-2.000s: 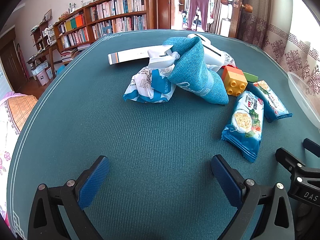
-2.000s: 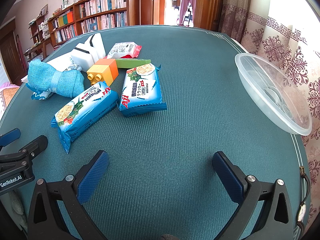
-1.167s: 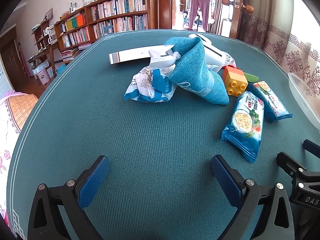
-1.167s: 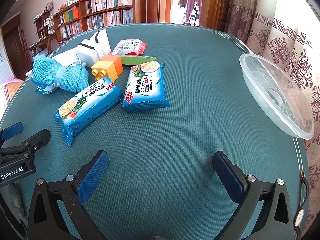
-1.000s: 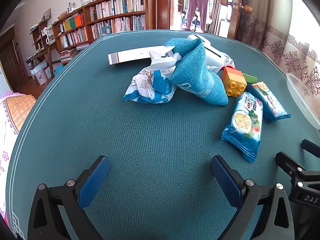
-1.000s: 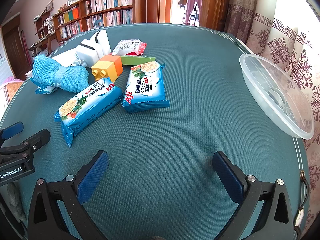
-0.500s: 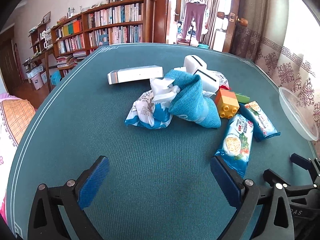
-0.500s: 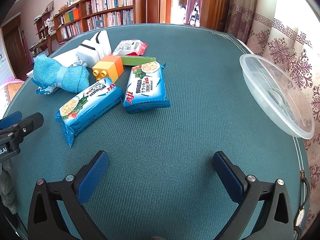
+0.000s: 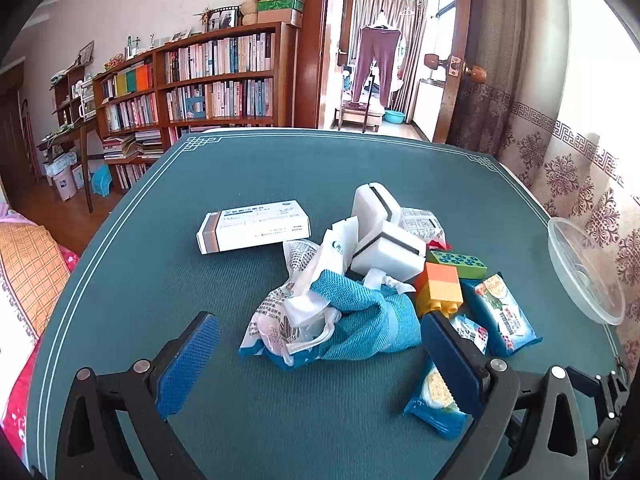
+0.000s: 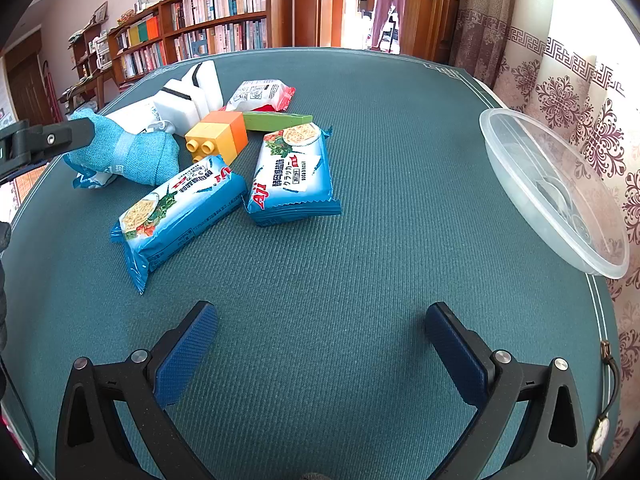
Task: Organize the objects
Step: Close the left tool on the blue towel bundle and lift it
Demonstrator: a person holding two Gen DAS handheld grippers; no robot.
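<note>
Two blue-padded fingers of the left gripper (image 9: 316,354) stand wide apart in the left wrist view, released and grasping nothing, raised above the teal table (image 9: 224,184). Between them, just beyond the fingertips, lies a crumpled white-and-blue plastic bag (image 9: 288,320) with a rolled blue cloth (image 9: 360,320) lying against its right side. Farther off sits a white medicine box (image 9: 254,231) on the left, and to its right two white blocks with black bands (image 9: 384,236) leaning together. An orange-and-yellow toy brick (image 9: 440,290) sits right of the cloth, touching a green brick (image 9: 458,259) behind it. One blue cracker packet (image 9: 500,314) lies right of the toy brick; a second cracker packet (image 9: 438,396) is partly hidden behind the right finger. A clear plastic bowl (image 9: 584,272) rests at the table's far right edge.

In the right wrist view the right gripper (image 10: 320,352) is likewise spread open and empty over bare cloth near the front edge. The two cracker packets (image 10: 180,212) (image 10: 294,172) lie side by side to the left, ahead of the fingers, their far ends near the orange-and-yellow toy brick (image 10: 218,136). A red-and-white snack packet (image 10: 260,96) lies beyond the green brick (image 10: 276,120). The blue cloth (image 10: 128,152) is at far left, with a black part of the left gripper over its left end. The clear plastic bowl (image 10: 552,184) sits well apart on the right.
</note>
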